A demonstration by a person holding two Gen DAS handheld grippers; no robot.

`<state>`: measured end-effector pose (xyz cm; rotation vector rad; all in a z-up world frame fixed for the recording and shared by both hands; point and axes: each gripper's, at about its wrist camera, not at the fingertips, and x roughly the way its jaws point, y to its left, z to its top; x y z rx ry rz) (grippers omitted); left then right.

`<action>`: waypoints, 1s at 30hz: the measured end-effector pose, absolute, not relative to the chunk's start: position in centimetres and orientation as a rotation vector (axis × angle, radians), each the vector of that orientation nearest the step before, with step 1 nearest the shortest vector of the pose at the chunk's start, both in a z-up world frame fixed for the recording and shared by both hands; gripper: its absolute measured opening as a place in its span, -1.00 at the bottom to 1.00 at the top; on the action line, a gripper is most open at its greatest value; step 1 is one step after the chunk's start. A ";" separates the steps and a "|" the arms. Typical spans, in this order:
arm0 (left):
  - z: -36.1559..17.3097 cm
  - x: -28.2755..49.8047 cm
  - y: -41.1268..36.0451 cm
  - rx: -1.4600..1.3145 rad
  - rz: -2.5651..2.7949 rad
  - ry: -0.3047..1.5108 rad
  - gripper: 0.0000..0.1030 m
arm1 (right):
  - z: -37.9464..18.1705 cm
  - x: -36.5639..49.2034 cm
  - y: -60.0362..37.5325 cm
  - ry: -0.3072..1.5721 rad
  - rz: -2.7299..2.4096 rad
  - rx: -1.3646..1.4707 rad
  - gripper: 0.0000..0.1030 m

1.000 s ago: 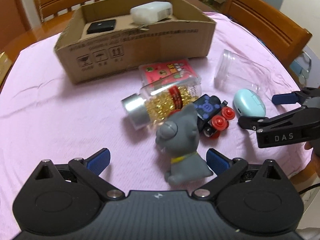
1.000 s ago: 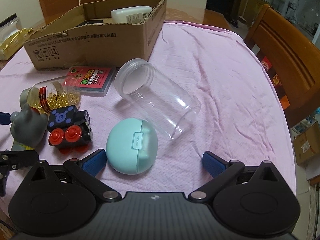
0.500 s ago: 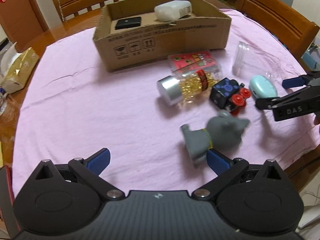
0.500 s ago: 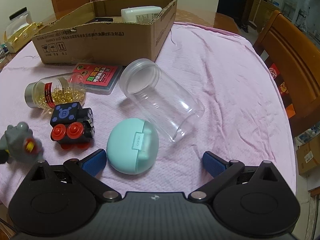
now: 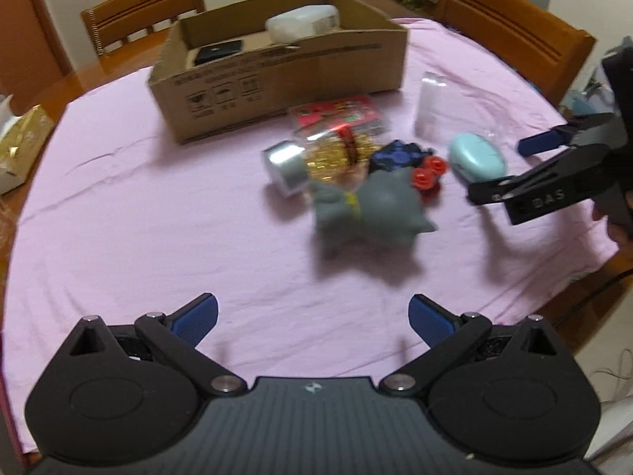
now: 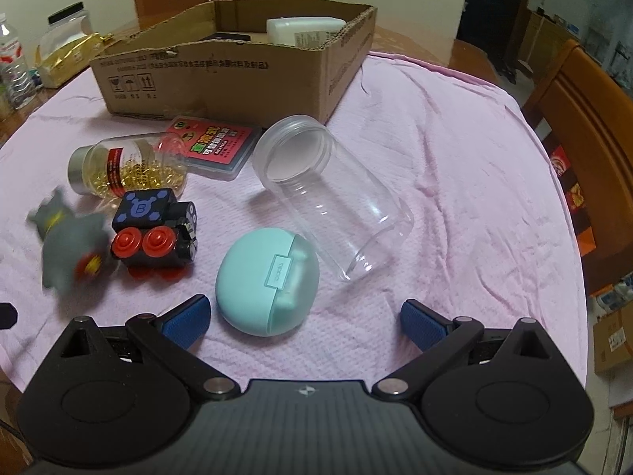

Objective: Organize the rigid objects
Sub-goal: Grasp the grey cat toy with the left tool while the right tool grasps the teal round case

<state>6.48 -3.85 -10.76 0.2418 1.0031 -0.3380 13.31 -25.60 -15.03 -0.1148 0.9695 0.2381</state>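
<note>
The cardboard box point(image 6: 221, 67) is holding a white bottle point(image 6: 304, 29) and a black item point(image 5: 218, 50). Both grippers (left point(image 5: 312, 316), right point(image 6: 304, 318)) are gaping wide, gripping nothing; the blurred grey toy cat point(image 5: 368, 208) is lying beside the toy train point(image 6: 156, 227).

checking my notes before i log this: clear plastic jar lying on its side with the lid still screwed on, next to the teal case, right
Not quite. The clear plastic jar does lie on its side next to the teal case, but it has no lid: the right wrist view looks straight into its open mouth, which faces the cardboard box. The rest of your note holds.
</note>
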 end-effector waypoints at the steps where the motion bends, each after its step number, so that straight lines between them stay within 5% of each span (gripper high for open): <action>1: -10.8 6.4 -4.2 0.247 -0.354 0.996 0.98 | -15.0 13.2 -25.6 0.968 0.242 -0.118 1.00; 14: -11.7 8.5 -9.2 0.215 -0.248 0.954 0.92 | -15.0 12.2 -26.1 0.964 0.393 -0.196 1.00; 25: -12.9 9.9 -9.6 0.183 -0.222 0.964 0.40 | -15.1 11.7 -26.4 0.934 0.414 -0.199 1.00; 30: -12.7 9.9 -8.6 0.181 -0.226 0.969 0.39 | -14.9 11.7 -26.0 0.950 0.387 -0.188 1.00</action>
